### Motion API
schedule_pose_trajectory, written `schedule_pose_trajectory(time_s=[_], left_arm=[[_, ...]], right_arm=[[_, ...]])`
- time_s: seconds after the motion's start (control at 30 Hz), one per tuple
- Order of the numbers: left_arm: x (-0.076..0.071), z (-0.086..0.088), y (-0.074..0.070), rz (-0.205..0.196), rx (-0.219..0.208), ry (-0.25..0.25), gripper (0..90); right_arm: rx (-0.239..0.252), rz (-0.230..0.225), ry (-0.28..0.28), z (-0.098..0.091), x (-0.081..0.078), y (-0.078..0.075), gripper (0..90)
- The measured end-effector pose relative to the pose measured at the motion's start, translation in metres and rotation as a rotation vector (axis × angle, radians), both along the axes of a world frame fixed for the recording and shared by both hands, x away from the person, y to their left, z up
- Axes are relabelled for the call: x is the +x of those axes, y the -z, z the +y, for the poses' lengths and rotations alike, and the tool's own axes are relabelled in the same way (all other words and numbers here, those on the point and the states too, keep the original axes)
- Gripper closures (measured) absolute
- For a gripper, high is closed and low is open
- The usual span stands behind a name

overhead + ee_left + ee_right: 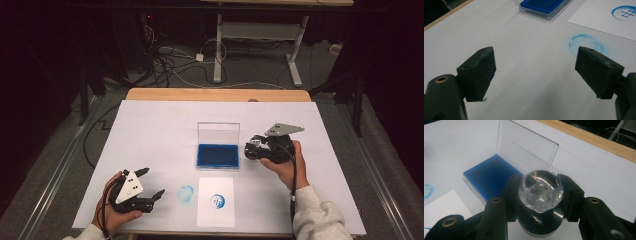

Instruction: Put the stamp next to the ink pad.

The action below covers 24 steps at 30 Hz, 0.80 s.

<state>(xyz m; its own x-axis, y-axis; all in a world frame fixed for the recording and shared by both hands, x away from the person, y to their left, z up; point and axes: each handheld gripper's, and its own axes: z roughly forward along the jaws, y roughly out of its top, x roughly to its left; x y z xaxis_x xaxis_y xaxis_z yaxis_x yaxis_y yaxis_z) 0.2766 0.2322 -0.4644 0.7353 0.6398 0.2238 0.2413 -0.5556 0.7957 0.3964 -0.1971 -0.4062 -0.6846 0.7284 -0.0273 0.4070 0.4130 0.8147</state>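
Now, right gripper (540, 195): clamped on faceted clear stamp (540, 191) knob.
Left gripper (535, 72): wide apart, empty.
Ink pad (491, 176): blue, square, clear lid.

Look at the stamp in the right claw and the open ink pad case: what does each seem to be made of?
Stamp: knob looks like clear faceted glass or acrylic, with bright reflections on the cut faces; the base below looks like dark polished metal or plastic.
Ink pad case: clear rigid plastic, likely; the upright lid is see-through with sharp edges. The pad inside looks like matte blue felt or foam.
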Motion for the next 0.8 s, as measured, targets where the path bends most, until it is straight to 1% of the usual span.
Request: schedule_pose_trajectory(time_s=[0.03,0.13,0.4,0.8], left_arm=[[0.0,0.0,0.0,-0.001,0.002,0.0,16.4],[0.0,0.0,0.001,0.003,0.001,0.002,16.4],[0.0,-0.001,0.0,0.003,0.009,0.007,16.4],[0.0,-0.001,0.001,0.006,0.014,0.012,16.4]], right_arm=[[0.003,0.004,0.003,0.0,0.001,0.002,56.5],[-0.016,0.009,0.014,0.001,0.003,0.006,56.5],[-0.032,0.029,0.05,-0.004,0.009,0.015,56.5],[-0.038,0.048,0.049,-0.006,0.01,0.022,56.5]])
